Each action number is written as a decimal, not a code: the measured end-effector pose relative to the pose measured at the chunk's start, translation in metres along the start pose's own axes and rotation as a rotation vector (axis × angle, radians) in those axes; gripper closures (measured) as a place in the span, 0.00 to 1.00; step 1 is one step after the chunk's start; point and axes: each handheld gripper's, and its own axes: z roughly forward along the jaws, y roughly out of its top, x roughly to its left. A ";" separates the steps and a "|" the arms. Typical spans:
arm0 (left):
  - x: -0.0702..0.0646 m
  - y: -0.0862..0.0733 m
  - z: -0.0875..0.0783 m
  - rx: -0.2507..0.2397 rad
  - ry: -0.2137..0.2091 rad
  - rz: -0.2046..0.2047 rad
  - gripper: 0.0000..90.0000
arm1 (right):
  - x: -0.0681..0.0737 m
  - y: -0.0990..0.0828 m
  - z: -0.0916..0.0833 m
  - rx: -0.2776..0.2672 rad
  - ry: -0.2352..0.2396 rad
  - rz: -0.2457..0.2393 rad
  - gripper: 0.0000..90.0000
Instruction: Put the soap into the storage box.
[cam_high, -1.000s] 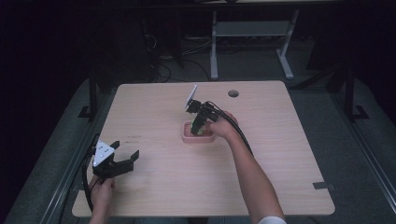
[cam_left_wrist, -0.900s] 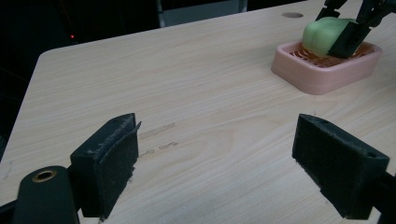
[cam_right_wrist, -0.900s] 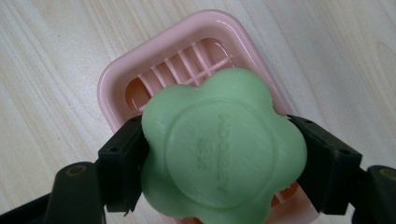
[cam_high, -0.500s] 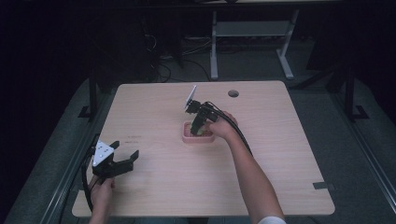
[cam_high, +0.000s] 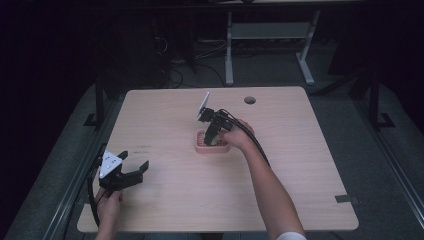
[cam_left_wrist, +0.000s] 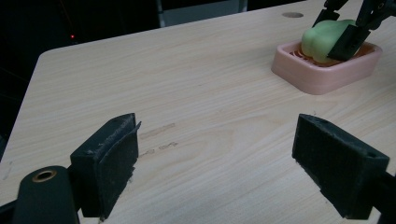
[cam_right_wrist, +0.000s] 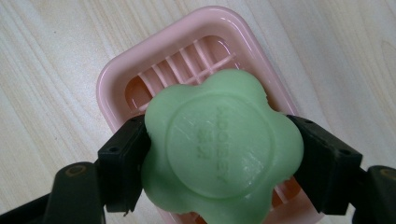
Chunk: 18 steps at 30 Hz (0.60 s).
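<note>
Now: right gripper (cam_right_wrist: 219, 163) jaws clenched on the green soap (cam_right_wrist: 219, 154), held just over the pink soap dish (cam_right_wrist: 140, 70) near desk (cam_high: 300, 190) centre, bare wood all around. Left gripper (cam_left_wrist: 229, 168) jaws released, empty, at the near left corner, close to the edge. Nothing has shifted since the earlier frames.

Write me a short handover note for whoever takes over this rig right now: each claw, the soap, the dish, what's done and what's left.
Right claw: shut on the green soap, holding it just above or in the pink soap dish at mid-table.
Left claw: open, holding nothing, at the near left of the table.
Done: soap gripped.
Left: whether the soap is going in or coming out cannot be told; probably finish that move, then release.
</note>
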 end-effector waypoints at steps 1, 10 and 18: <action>0.000 0.000 0.000 -0.003 -0.001 -0.002 0.16 | 0.000 0.000 0.000 0.002 -0.001 0.000 0.28; -0.001 0.000 0.001 -0.003 0.000 -0.003 0.16 | -0.001 -0.001 -0.001 0.003 -0.004 0.010 0.28; 0.000 0.000 0.000 -0.002 0.000 -0.001 0.16 | -0.002 -0.002 -0.003 -0.004 -0.002 0.008 0.28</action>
